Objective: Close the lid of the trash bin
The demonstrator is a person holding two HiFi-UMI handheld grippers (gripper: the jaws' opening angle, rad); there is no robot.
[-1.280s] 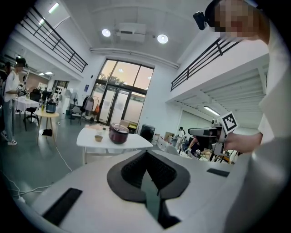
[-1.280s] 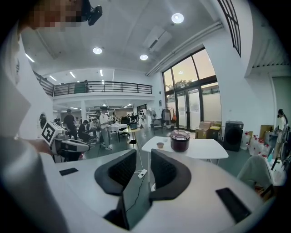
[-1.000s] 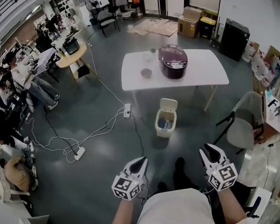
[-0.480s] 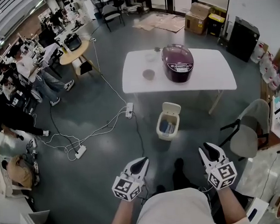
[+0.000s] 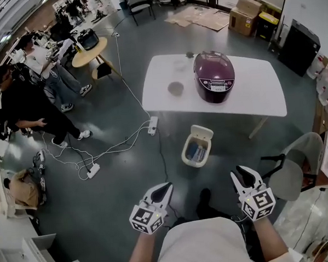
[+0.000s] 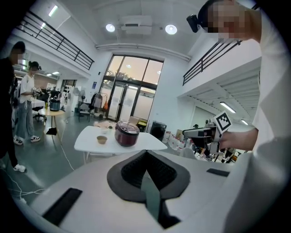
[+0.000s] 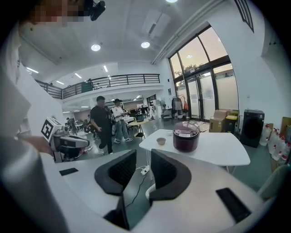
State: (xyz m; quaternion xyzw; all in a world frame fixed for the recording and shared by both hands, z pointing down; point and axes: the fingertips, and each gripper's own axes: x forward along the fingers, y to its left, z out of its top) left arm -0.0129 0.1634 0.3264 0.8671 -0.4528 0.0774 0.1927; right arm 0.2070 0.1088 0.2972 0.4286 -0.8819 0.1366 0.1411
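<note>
**Bin lid up, both grippers well short of it**

Grippers are held low at the near edge of the head view, either side of the person's torso. The left gripper (image 5: 163, 188) is seen with its fingers brought together, tip to tip, and nothing is gripped. In its own view the dark pads (image 6: 136, 169) meet with no gap. The right gripper (image 5: 242, 173) is carried with its fingers well apart, and only floor is seen between them, so nothing is held there either.

Further out on the grey floor stands the trash bin (image 5: 191, 163), well apart from both grippers and just in front of the counter (image 5: 255, 93). Its lid (image 5: 201, 133) is raised at the far side, and something blue can be seen inside. A cable and a power strip (image 5: 153, 125) lie to the bin's left.

On the counter a purple rice cooker (image 5: 214, 76) and a small bowl (image 5: 175, 88) are set.

Trouble is judged likeliest at the lid itself. It is hinged on the far side, so a push from the near side would only force it further back and could tip the light bin against the counter. It would have to be reached over and brought down. The spread right fingers could also snag on the lid's edge, and the bin could be shoved along the smooth floor.
</note>
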